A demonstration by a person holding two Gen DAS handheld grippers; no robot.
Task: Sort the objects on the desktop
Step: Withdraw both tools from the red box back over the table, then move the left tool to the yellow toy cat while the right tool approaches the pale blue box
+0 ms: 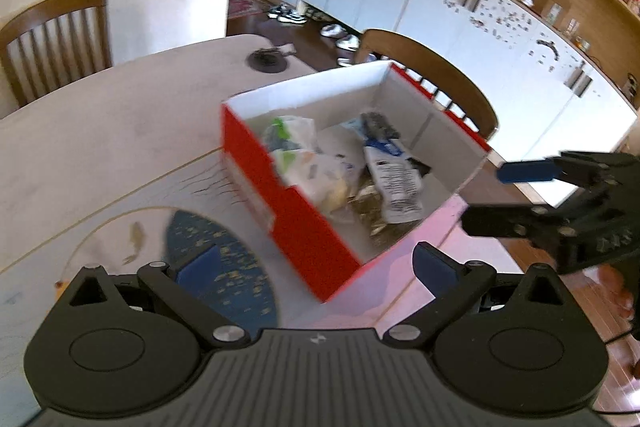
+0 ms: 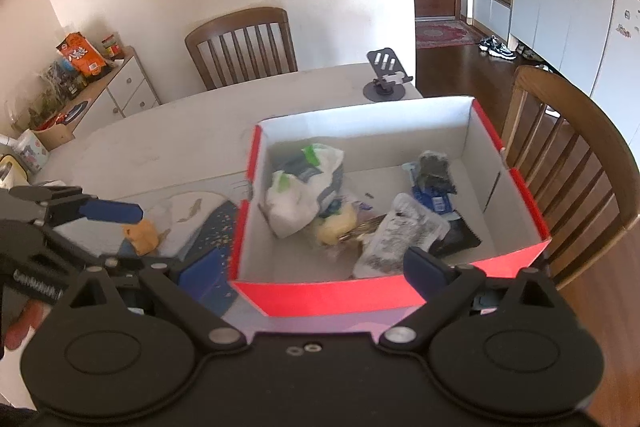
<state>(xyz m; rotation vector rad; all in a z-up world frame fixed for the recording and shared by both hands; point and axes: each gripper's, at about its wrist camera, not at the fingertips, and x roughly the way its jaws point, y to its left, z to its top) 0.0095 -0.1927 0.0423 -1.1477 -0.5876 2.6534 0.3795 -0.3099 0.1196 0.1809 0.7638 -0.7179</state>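
Sitting on table: red box, white inside, wrappers heaped; both jaws wide, empty.

black gripper, blue pads, seemingly ribbed housing.

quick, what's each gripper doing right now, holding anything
left gripper: open, holding nothing, in front of the red box.
right gripper: open, holding nothing, at the box's near wall.

Red box smeared by motion blur in the left wrist view, wrappers inside unreadable, cabinet stickers too small, person's hand cut off at left edge
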